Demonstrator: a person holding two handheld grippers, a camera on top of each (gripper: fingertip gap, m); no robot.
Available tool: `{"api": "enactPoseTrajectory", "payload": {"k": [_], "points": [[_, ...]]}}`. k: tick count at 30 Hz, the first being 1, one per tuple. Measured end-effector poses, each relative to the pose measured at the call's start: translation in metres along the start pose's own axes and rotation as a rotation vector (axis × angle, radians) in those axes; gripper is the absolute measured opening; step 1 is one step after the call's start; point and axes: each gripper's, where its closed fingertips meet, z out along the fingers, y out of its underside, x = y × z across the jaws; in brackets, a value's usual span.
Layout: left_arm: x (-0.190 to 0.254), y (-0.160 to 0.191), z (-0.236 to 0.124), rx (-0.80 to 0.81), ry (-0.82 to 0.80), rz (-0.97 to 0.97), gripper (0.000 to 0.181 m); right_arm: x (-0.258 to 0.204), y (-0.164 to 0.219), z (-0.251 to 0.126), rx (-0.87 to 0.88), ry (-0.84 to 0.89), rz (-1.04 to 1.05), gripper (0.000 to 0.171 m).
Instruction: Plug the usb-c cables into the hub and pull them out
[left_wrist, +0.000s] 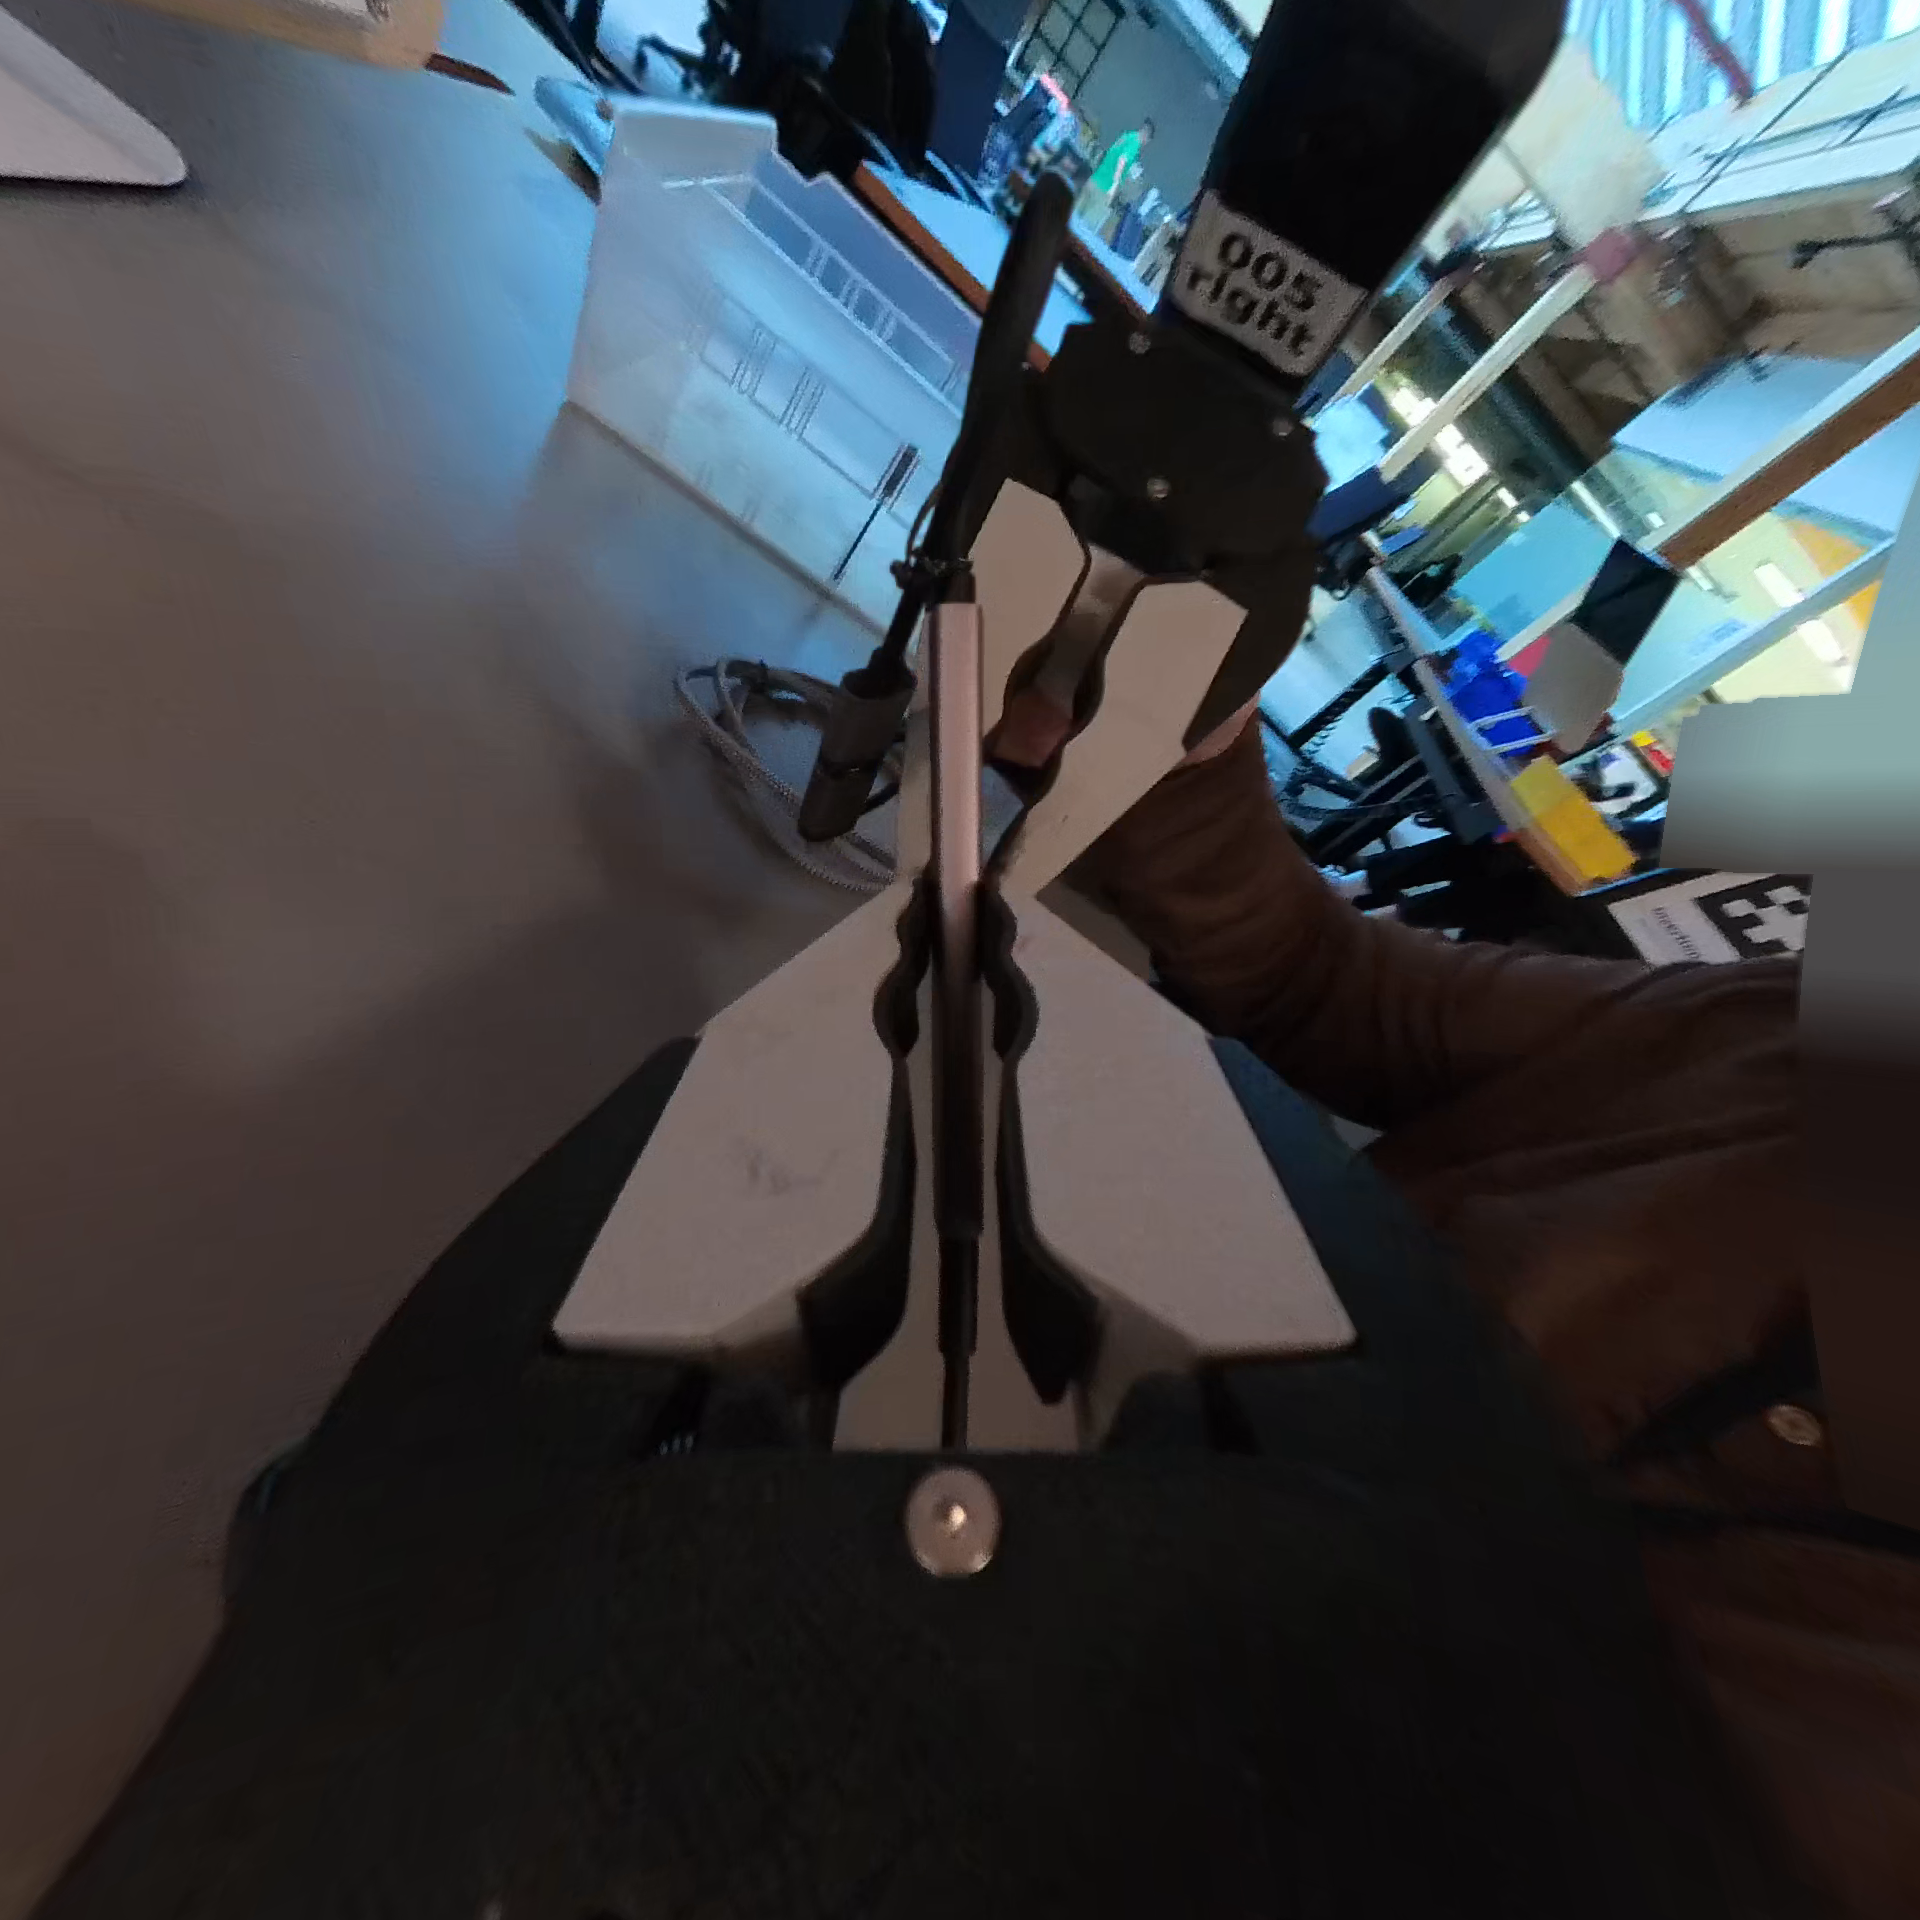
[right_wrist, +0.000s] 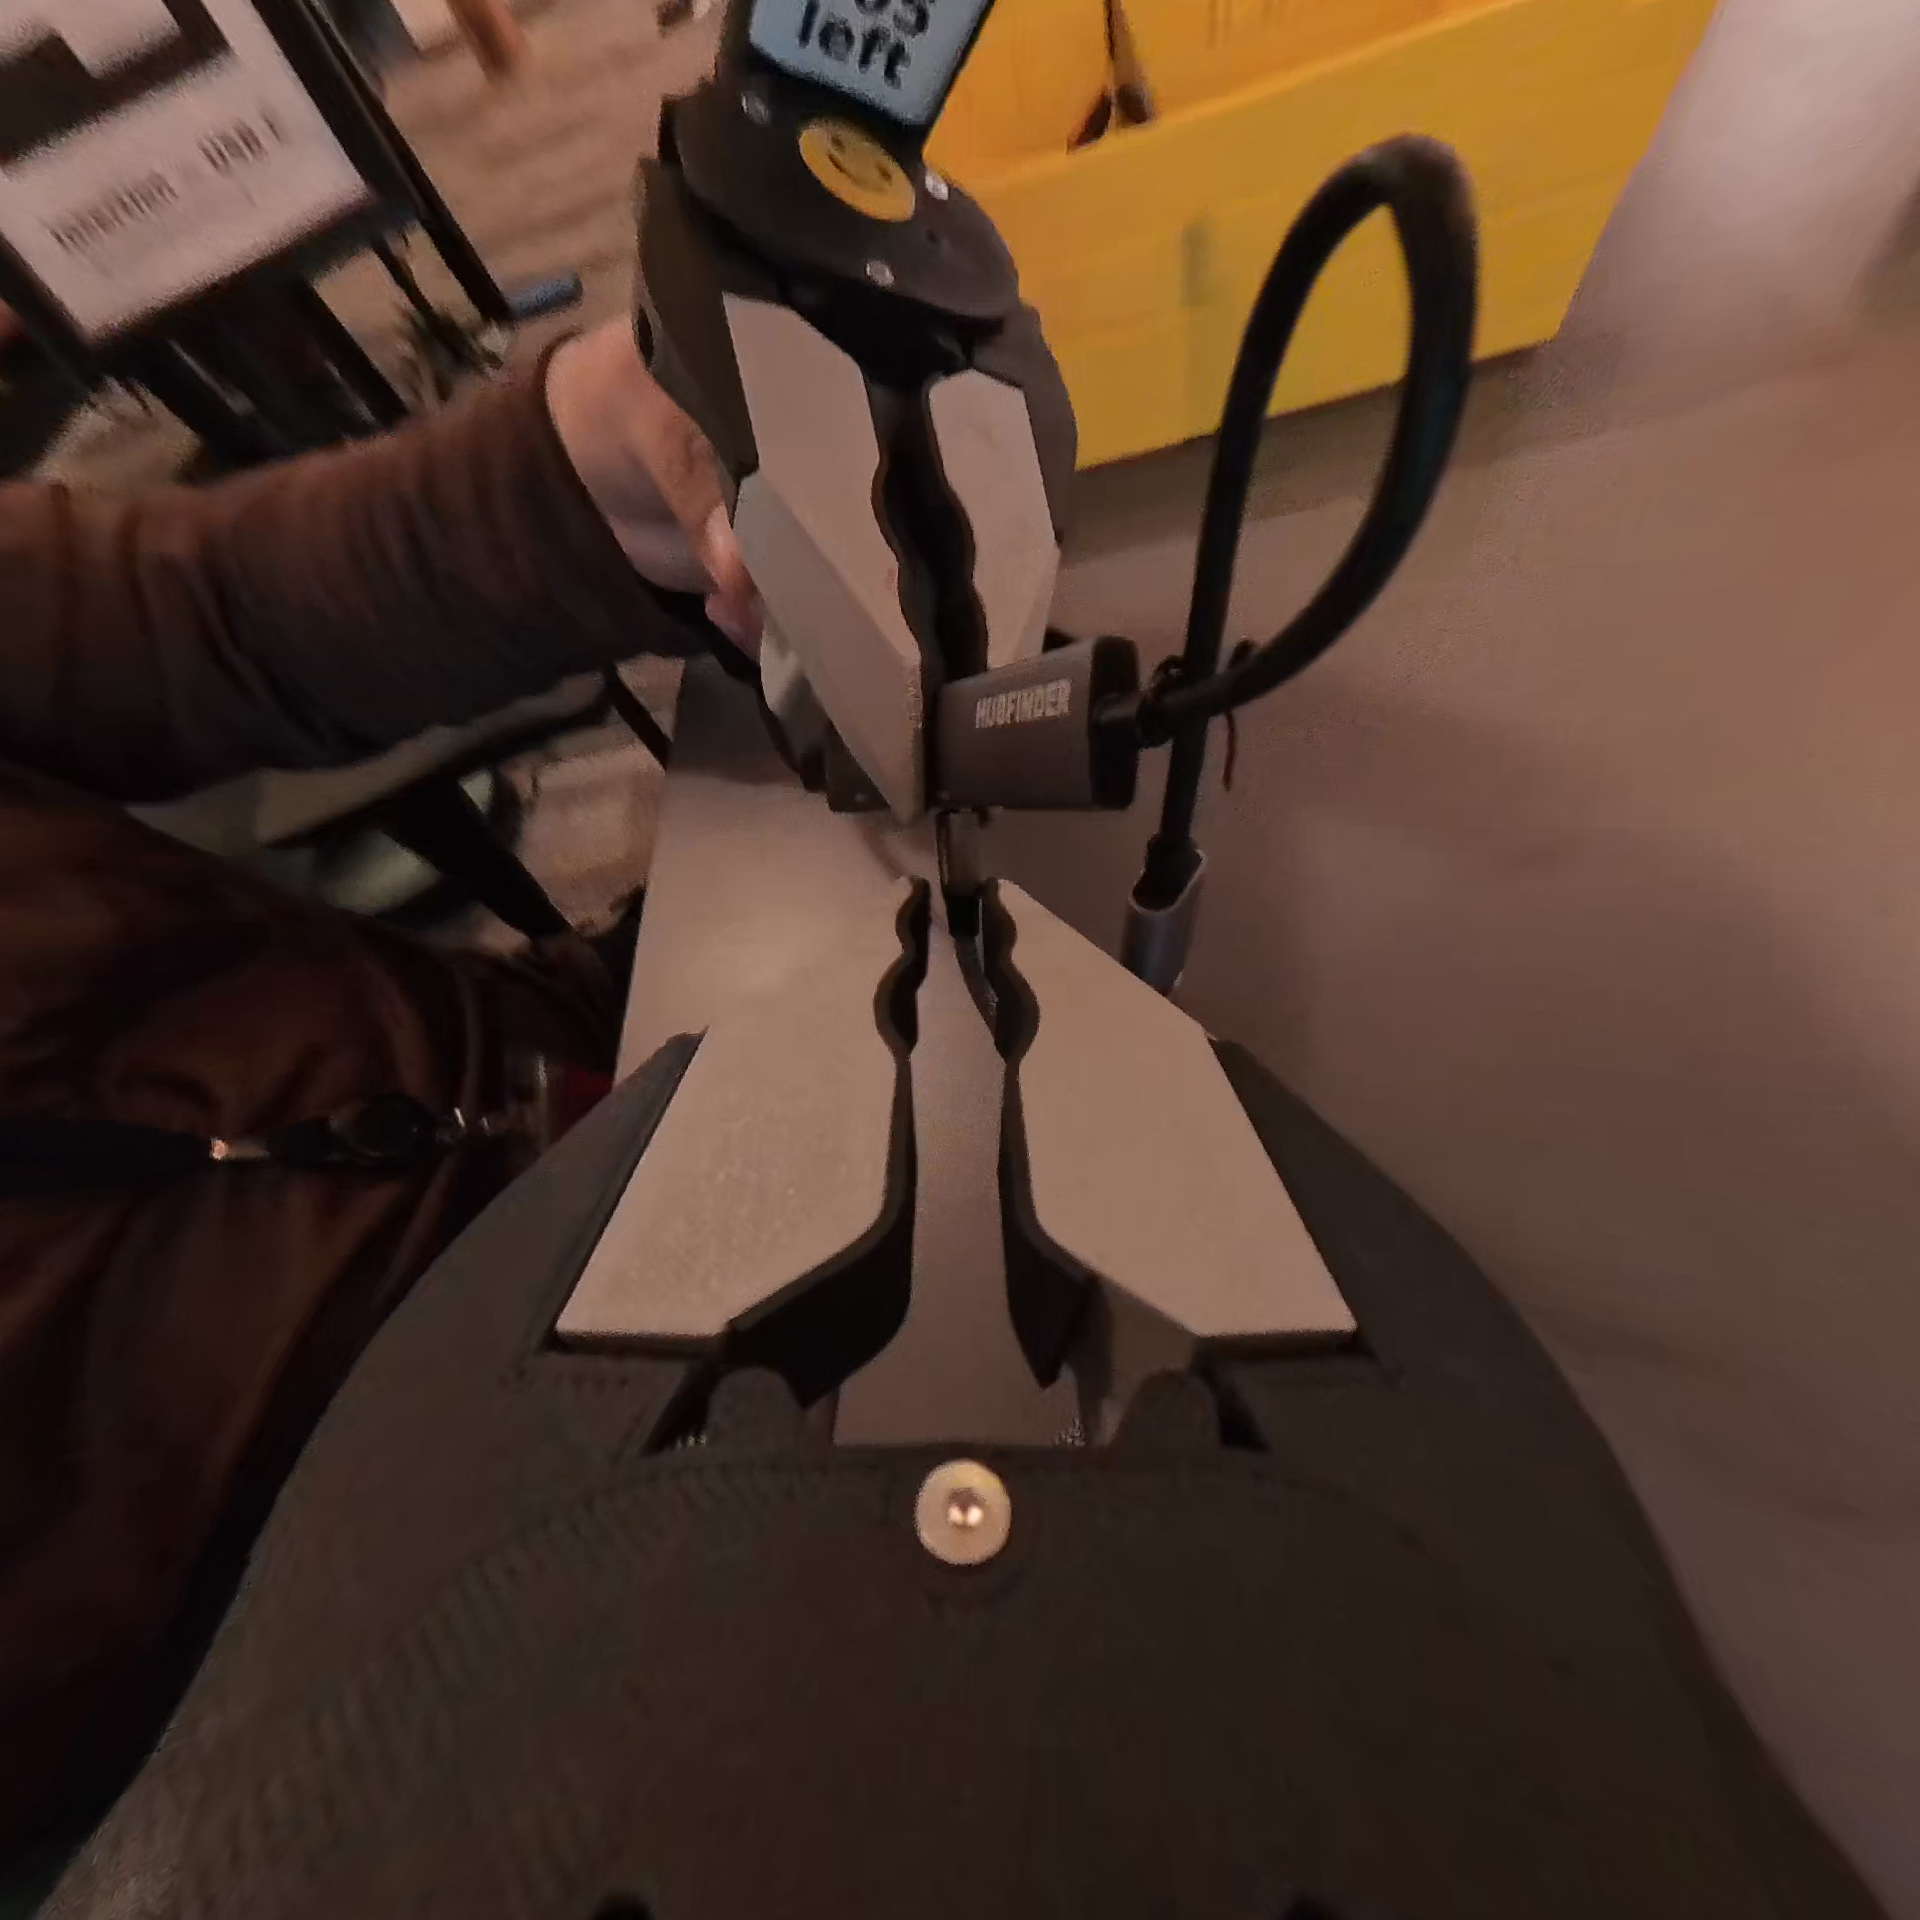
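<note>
The left tool (left_wrist: 951, 914) is clamped on the hub (left_wrist: 956, 748), holding it edge-on above the desk (left_wrist: 312, 727). The right tool (right_wrist: 954, 894) pinches a cable plug (right_wrist: 961, 847) right at the hub's lower edge. Whether the plug is seated is unclear, so this looks like insertion or pull-out; the next move needs a straight push or pull along the port.

The left hand-held gripper (left_wrist: 956, 914) and the right hand-held gripper (right_wrist: 956, 894) meet tip to tip, both pinched nearly closed; brown-sleeved arms (left_wrist: 1403, 997) extend behind them.
</note>
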Motion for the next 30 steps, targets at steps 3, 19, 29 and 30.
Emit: {"api": "enactPoseTrajectory", "payload": {"k": [3,19,29,30], "points": [[0.001,-0.006,0.004,-0.036,-0.002,0.018,0.007,0.004,0.002,-0.002,0.008,-0.013,0.037,0.005],[0.036,-0.026,-0.066,0.005,-0.338,0.28,0.044,0.089,0.069,0.003,-0.203,0.339,0.399,0.004],[-0.054,-0.013,-0.304,-0.153,-1.137,0.243,0.045,0.098,0.061,-0.001,-0.209,0.458,0.242,0.01],[-0.068,0.0,-0.316,-0.195,-1.154,0.183,0.044,0.098,0.058,-0.002,-0.195,0.46,0.232,0.011]]}}
